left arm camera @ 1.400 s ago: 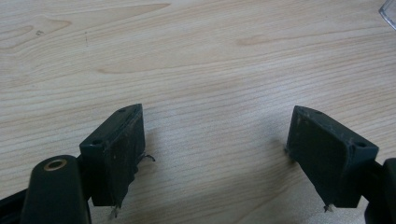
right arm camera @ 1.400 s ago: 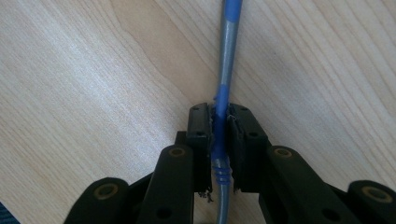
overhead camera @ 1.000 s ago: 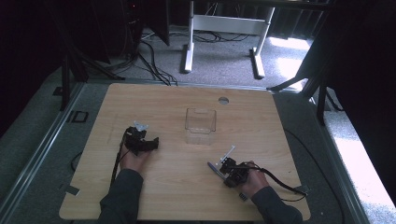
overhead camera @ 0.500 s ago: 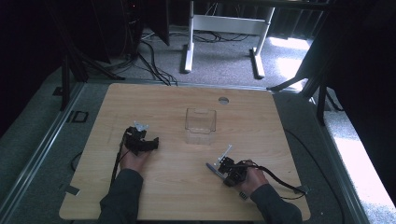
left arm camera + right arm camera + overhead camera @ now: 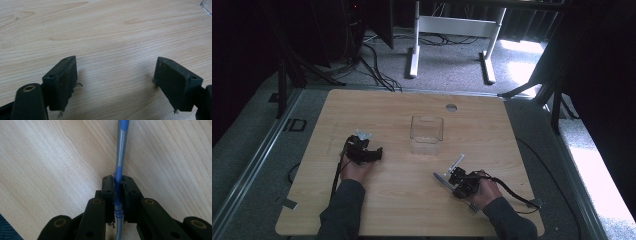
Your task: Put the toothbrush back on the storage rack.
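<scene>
The right tongs [image 5: 118, 192] are clamped on a slim grey-and-blue pen [image 5: 121, 152], which looks like a pen or a thin toothbrush handle (too slender to tell for sure). The pads pinch it at a blue band partway along its length, so the long end runs out ahead of the jaws over the wood. In the high view the right tongs [image 5: 455, 176] sit at the near right of the desk [image 5: 377, 107], with the pen [image 5: 457, 163] slanting up and away from them toward the far side. Gripping it across the shaft, not at an end, probably keeps it from swinging when carried.

The left tongs [image 5: 115, 82] stand wide apart with nothing between them, low over bare wood. From above, the left tongs [image 5: 373, 154] rest at the near left, likely parked out of the way.

A clear plastic box [image 5: 427, 134] stands near the middle of the desk, between the two hands and a little farther off, a likely place for the pen to go.
</scene>
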Tool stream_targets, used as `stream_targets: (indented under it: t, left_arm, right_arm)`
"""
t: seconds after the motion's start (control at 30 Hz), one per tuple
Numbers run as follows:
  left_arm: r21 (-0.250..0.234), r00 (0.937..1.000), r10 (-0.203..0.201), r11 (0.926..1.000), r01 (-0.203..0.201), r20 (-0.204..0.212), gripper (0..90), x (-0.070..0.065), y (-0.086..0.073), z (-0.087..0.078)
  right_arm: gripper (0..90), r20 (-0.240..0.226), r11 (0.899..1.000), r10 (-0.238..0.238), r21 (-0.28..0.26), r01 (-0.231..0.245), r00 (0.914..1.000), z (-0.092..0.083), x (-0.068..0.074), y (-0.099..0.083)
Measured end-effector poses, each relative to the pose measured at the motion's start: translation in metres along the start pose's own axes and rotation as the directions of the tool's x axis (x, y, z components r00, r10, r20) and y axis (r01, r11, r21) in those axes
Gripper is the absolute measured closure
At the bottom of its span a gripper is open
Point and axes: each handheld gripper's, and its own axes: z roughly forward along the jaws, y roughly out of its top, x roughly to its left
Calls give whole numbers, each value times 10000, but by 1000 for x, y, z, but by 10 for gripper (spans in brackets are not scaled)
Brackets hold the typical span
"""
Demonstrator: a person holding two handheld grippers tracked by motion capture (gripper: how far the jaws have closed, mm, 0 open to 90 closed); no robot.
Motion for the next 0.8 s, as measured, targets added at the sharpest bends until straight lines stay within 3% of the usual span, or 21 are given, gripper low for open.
stream_targets:
  t: [0.53, 0.7, 0.8]
  left_arm:
    - [82, 9995, 190, 9998, -192, 245, 323, 7, 1, -3]
    - [221, 9992, -177, 9996, 169, 349, 386, 11, 3, -6]
    - [247, 9989, -118, 9996, 107, 446, 401, 14, 2, -7]
  right_arm:
    - [814, 219, 9989, -209, -424, 218, 9995, -23, -2, 0]
    - [814, 398, 9976, -300, -616, 325, 9988, -30, -3, 2]
    - [814, 410, 9975, -306, -622, 331, 9987, -32, -3, 3]
